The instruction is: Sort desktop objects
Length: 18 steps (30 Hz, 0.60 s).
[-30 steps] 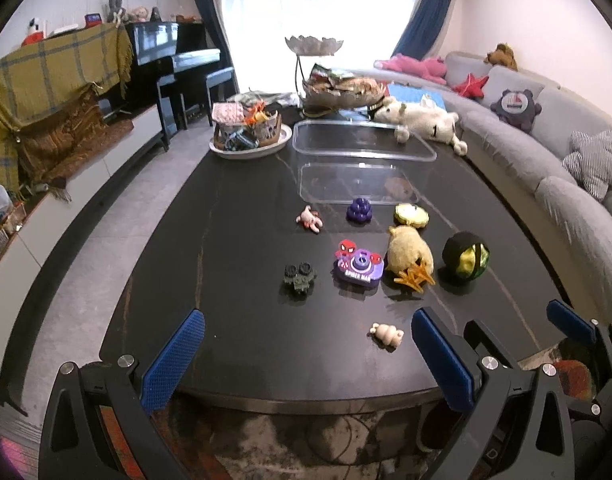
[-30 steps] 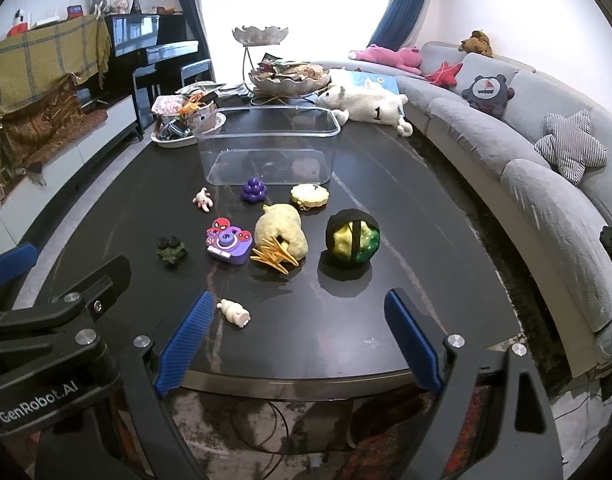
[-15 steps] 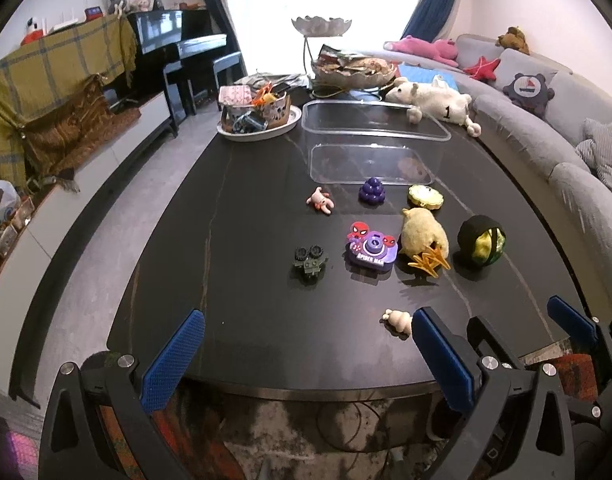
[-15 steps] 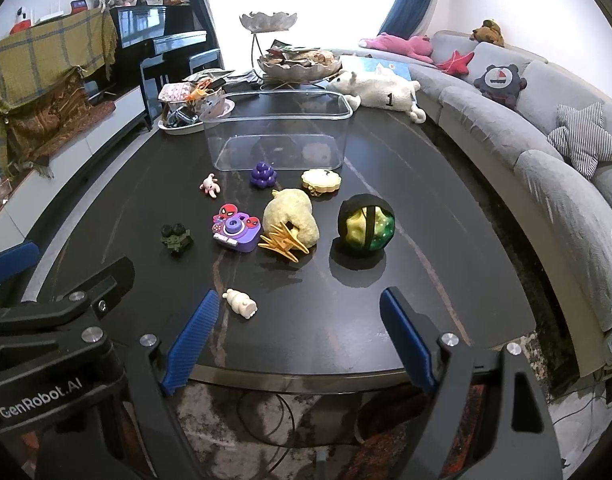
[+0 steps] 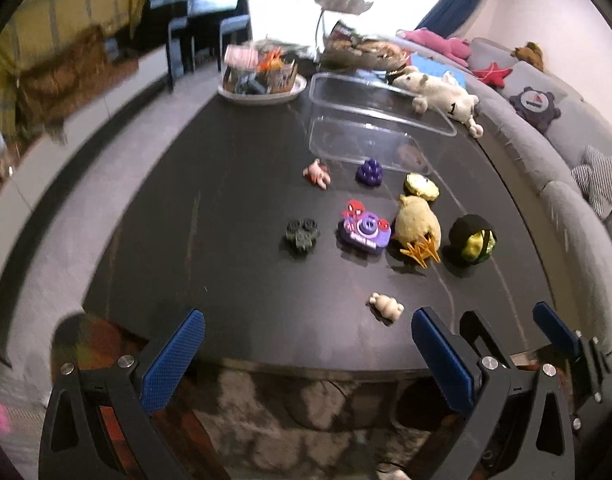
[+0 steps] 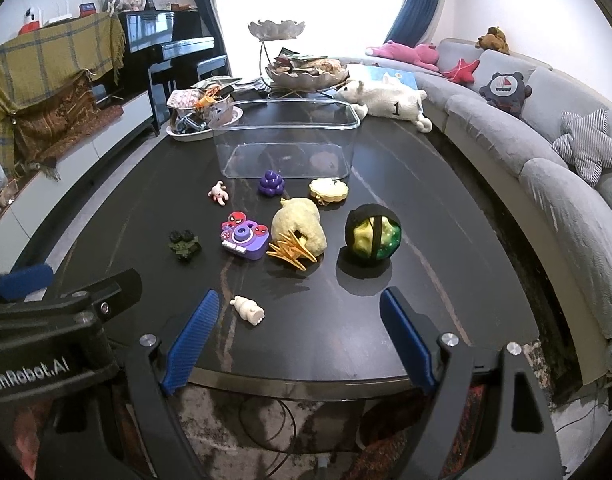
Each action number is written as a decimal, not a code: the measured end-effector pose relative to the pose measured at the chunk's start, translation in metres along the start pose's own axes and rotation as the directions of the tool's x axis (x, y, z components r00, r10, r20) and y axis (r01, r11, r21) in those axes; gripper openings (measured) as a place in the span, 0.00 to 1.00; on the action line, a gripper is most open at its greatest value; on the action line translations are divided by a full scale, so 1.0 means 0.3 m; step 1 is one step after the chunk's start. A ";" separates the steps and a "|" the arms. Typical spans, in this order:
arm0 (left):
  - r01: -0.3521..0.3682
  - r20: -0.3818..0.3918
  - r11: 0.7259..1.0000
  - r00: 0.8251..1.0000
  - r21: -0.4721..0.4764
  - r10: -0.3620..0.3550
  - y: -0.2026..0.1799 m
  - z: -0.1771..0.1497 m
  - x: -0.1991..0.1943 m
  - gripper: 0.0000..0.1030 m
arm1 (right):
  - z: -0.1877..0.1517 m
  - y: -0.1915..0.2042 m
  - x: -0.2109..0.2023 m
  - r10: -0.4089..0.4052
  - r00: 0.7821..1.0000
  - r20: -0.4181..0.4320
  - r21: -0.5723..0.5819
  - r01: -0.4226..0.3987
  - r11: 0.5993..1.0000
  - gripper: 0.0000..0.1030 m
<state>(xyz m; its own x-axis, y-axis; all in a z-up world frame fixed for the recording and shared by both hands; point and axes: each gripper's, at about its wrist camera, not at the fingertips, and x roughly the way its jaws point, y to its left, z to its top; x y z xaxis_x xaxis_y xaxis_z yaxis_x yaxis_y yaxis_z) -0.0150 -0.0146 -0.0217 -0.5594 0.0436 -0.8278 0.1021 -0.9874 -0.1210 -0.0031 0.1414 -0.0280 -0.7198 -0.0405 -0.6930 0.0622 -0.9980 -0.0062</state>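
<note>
Left gripper (image 5: 308,346) tips and rolls a bit: its view is now blurred, the dark table (image 5: 226,208) sits skewed, and the clear bin (image 5: 376,132) plus toy camera (image 5: 364,229) shift right in its view. Right gripper (image 6: 300,330) view creeps closer: the black-and-green ball (image 6: 373,235) and small white figure (image 6: 248,310) sit nearer its open, empty fingers. No toy on the table moves

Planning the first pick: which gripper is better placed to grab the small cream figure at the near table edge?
Probably the left gripper: the cream figure lies just ahead between its open fingers. For the right gripper, also open, it sits beside the left fingertip.
</note>
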 end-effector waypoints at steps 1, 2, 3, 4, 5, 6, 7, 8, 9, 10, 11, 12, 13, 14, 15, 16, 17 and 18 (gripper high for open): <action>-0.007 0.004 1.000 1.000 0.004 0.007 -0.003 -0.003 0.002 0.99 | 0.000 0.002 0.001 -0.005 1.000 -0.002 -0.004 0.005 1.000 0.79; -0.024 0.018 1.000 1.000 0.015 0.024 -0.009 -0.009 0.001 0.99 | -0.001 0.006 0.004 -0.012 1.000 -0.005 -0.011 0.012 1.000 0.79; -0.040 0.034 0.999 0.999 0.029 0.039 -0.017 -0.014 -0.003 0.99 | -0.002 0.009 0.006 -0.017 1.000 -0.006 -0.016 0.017 1.000 0.79; -0.054 0.056 0.997 0.997 0.050 0.052 -0.026 -0.018 -0.008 0.99 | -0.004 0.010 0.008 -0.019 1.000 -0.008 -0.018 0.019 1.000 0.79; -0.068 0.079 0.995 0.995 0.069 0.062 -0.033 -0.021 -0.015 0.99 | -0.005 0.011 0.009 -0.020 1.000 -0.010 -0.020 0.019 1.000 0.79; -0.078 0.098 0.994 0.993 0.082 0.070 -0.037 -0.023 -0.022 0.99 | -0.006 0.010 0.010 -0.018 1.000 -0.011 -0.019 0.018 1.000 0.79; -0.085 0.114 0.992 0.991 0.090 0.075 -0.040 -0.024 -0.028 0.99 | -0.006 0.009 0.010 -0.014 1.000 -0.012 -0.017 0.014 1.000 0.79; -0.089 0.123 0.992 0.989 0.094 0.077 -0.040 -0.024 -0.032 0.99 | -0.006 0.008 0.010 -0.014 1.000 -0.012 -0.015 0.013 1.000 0.79; -0.091 0.129 0.991 0.989 0.096 0.078 -0.040 -0.023 -0.034 0.99 | -0.007 0.008 0.010 -0.014 1.000 -0.012 -0.015 0.014 1.000 0.79; -0.091 0.133 0.991 0.988 0.098 0.078 -0.040 -0.023 -0.036 0.99 | -0.007 0.008 0.010 -0.016 1.000 -0.011 -0.015 0.016 1.000 0.79; -0.090 0.134 0.991 0.988 0.099 0.076 -0.039 -0.022 -0.036 0.99 | -0.008 0.007 0.010 -0.017 1.000 -0.010 -0.016 0.017 1.000 0.79; -0.088 0.134 0.991 0.988 0.100 0.074 -0.038 -0.020 -0.036 0.99 | -0.008 0.007 0.011 -0.017 1.000 -0.011 -0.016 0.017 1.000 0.79; -0.086 0.133 0.991 0.989 0.100 0.072 -0.037 -0.019 -0.035 0.99 | -0.008 0.007 0.011 -0.016 1.000 -0.012 -0.016 0.016 1.000 0.79; -0.083 0.132 0.992 0.989 0.099 0.070 -0.035 -0.018 -0.033 0.99 | -0.008 0.006 0.012 -0.016 1.000 -0.013 -0.015 0.016 1.000 0.79; -0.081 0.132 0.992 0.989 0.098 0.068 -0.034 -0.018 -0.031 0.99 | -0.008 0.006 0.013 -0.016 1.000 -0.014 -0.015 0.016 1.000 0.79; -0.080 0.132 0.992 0.989 0.098 0.067 -0.033 -0.019 -0.030 0.99 | -0.008 0.008 0.013 -0.016 1.000 -0.014 -0.016 0.016 1.000 0.79; -0.077 0.131 0.992 0.989 0.100 0.064 -0.032 -0.018 -0.029 0.99 | -0.009 0.008 0.013 -0.015 1.000 -0.014 -0.016 0.015 1.000 0.79; -0.073 0.131 0.992 0.990 0.103 0.059 -0.030 -0.017 -0.028 0.99 | -0.009 0.009 0.014 -0.012 1.000 -0.015 -0.015 0.012 1.000 0.79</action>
<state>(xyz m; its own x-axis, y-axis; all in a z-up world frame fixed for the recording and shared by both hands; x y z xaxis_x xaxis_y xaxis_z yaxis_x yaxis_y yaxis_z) -0.0069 -0.0053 -0.0164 -0.6555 -0.0353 -0.7544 0.0577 -0.9983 -0.0035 -0.0040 0.1387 -0.0328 -0.7104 -0.0276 -0.7032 0.0637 -0.9977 -0.0252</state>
